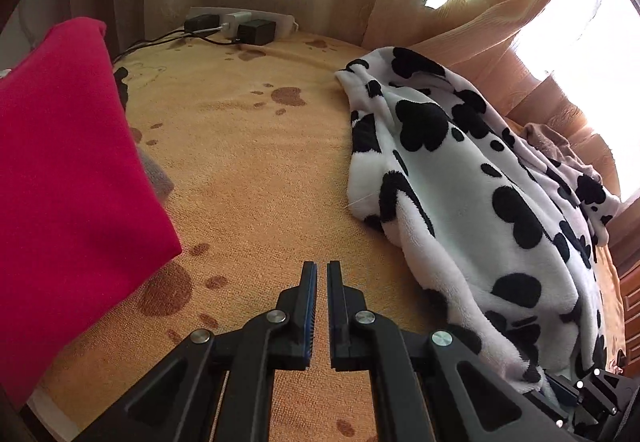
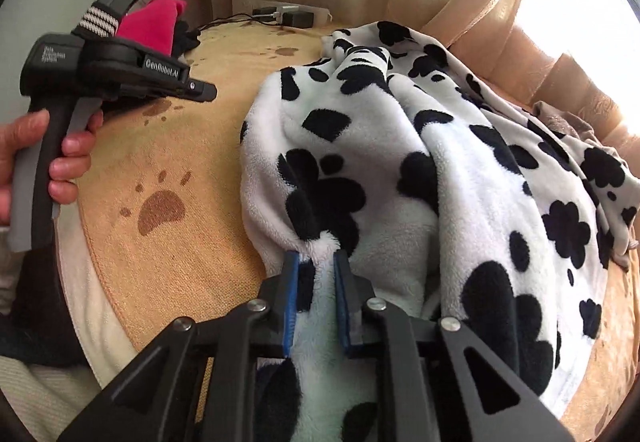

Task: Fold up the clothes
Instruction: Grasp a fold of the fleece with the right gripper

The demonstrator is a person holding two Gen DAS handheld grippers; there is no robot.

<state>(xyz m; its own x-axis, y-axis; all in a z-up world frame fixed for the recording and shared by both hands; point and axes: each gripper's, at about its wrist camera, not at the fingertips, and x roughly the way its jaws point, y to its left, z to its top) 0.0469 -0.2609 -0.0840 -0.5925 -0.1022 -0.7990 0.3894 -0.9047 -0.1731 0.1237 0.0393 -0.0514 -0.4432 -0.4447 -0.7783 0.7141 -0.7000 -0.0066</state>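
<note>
We were barely started: our right gripper (image 2: 316, 262) pinched the crumpled paw-print fleece garment (image 2: 460, 169), left gripper (image 1: 322, 270) closed empty, 0 folds made.

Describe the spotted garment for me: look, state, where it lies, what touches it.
The spotted garment is white plush fleece with black paw-like patches. It lies crumpled and unfolded in a heap on the orange paw-print cover, towards the curtains. The right gripper is shut on a bunched fold at its near edge. The left gripper is shut, empty and apart from it, over bare cover.
</note>
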